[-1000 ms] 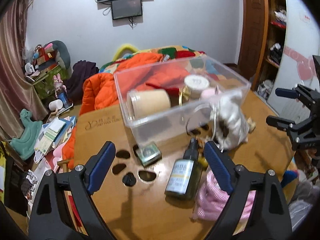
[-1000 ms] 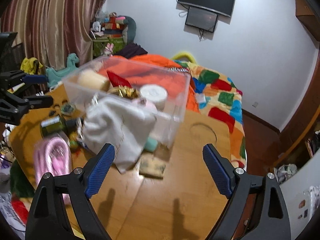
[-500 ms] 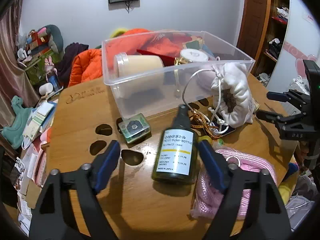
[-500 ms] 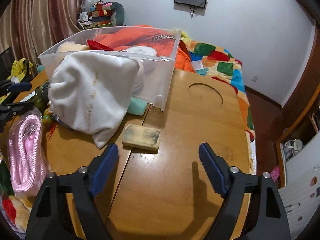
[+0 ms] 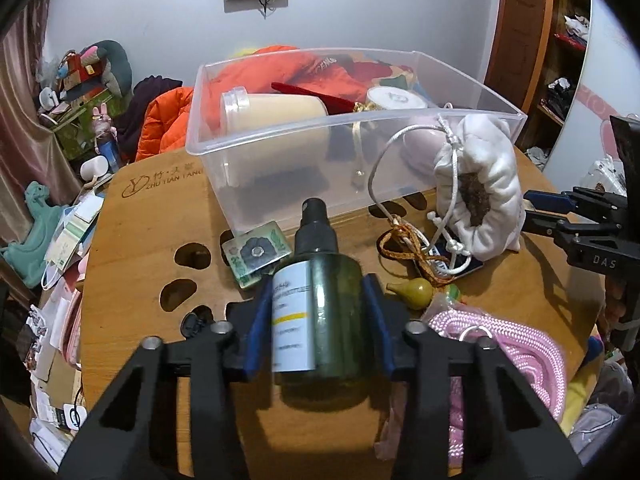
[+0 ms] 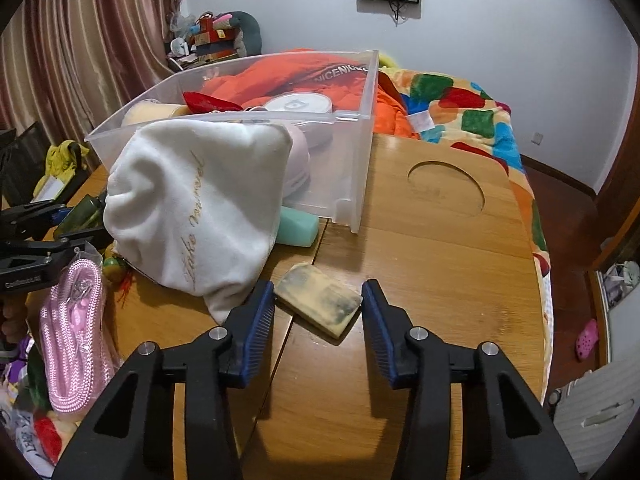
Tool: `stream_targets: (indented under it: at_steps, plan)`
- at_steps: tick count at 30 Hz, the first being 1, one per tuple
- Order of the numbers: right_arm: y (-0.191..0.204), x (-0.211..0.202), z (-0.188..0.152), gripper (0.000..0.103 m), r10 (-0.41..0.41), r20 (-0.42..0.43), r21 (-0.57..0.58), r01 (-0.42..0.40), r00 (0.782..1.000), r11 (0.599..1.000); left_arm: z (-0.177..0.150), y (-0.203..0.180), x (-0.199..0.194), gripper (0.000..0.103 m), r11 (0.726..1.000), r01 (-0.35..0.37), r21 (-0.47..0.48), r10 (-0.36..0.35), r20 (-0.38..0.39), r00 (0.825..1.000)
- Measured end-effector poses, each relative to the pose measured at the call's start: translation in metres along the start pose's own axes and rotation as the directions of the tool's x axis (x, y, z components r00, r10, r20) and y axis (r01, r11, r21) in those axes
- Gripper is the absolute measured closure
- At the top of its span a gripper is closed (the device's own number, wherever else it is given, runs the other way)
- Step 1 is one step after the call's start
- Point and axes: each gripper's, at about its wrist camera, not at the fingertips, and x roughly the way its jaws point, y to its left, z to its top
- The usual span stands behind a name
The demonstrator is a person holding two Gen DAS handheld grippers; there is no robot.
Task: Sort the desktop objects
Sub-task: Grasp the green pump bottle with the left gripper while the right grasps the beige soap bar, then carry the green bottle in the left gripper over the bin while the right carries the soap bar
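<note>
Desktop objects are being handled on a wooden table beside a clear plastic bin. A dark green pump bottle is being clamped between the 2 blue pads of the left gripper, whose jaws are closing, both pads touching its sides. A yellowish soap bar is being bracketed by the right gripper, whose jaws are closing, the pads meeting the bar's ends. A white drawstring pouch is lying just beside the bar, against the bin. A pink rope is lying beside the bottle.
</note>
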Motion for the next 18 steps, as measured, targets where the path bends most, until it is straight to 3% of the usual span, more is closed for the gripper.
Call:
stream_targets:
  at_steps: [10, 18]
  plan:
    - [-0.009, -0.014, -0.002, 0.061, -0.006, 0.016, 0.030, 0.006, 1.000, 1.000, -0.001, 0.006, -0.012, 0.062, 1.000, 0.000, -0.030, 0.001, 0.038, 0.999]
    - [-0.009, -0.041, 0.007, 0.061, -0.004, 0.078, 0.034, 0.001, 0.997, 0.999, 0.007, 0.014, -0.034, 0.062, 0.998, -0.021, -0.058, 0.027, 0.104, 0.994]
